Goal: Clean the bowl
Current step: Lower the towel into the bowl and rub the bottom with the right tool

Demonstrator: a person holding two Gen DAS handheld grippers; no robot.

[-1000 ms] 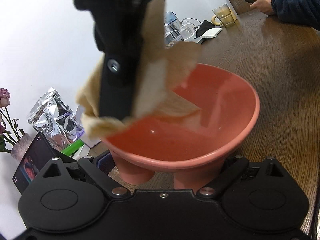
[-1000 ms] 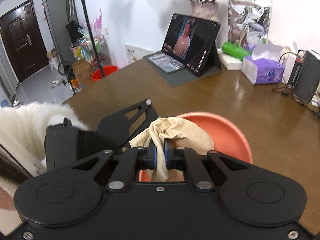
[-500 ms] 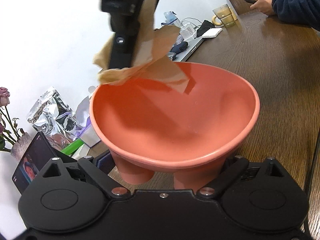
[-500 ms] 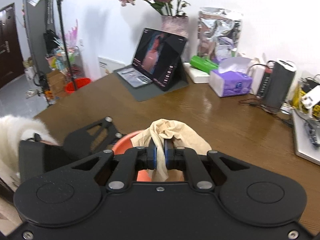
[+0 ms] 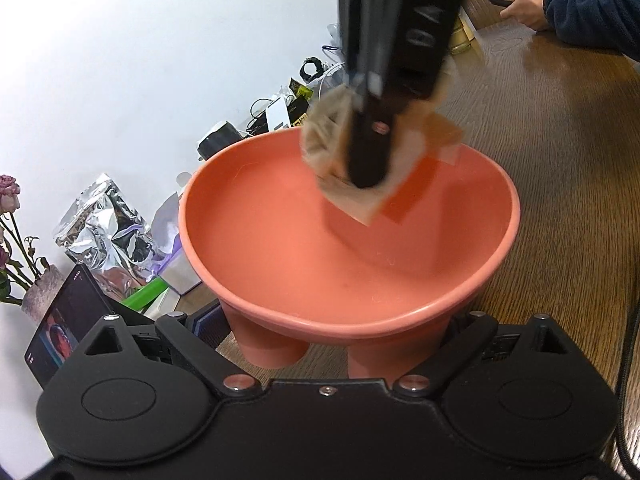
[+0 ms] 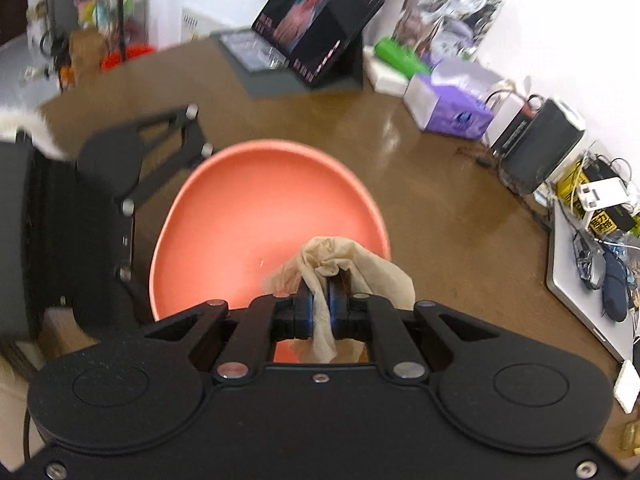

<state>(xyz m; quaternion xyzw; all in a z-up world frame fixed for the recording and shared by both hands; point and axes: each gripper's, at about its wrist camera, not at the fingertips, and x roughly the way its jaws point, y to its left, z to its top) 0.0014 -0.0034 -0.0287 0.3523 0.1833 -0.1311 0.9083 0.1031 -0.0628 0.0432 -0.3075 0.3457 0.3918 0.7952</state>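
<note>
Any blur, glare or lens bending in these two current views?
Left wrist view: the right tool and its cloth are motion-smeared, while the bowl is sharp; fisheye bends the table edge. Right wrist view: the background is softly blurred, window glare streaks the table, and the wall is overexposed.
</note>
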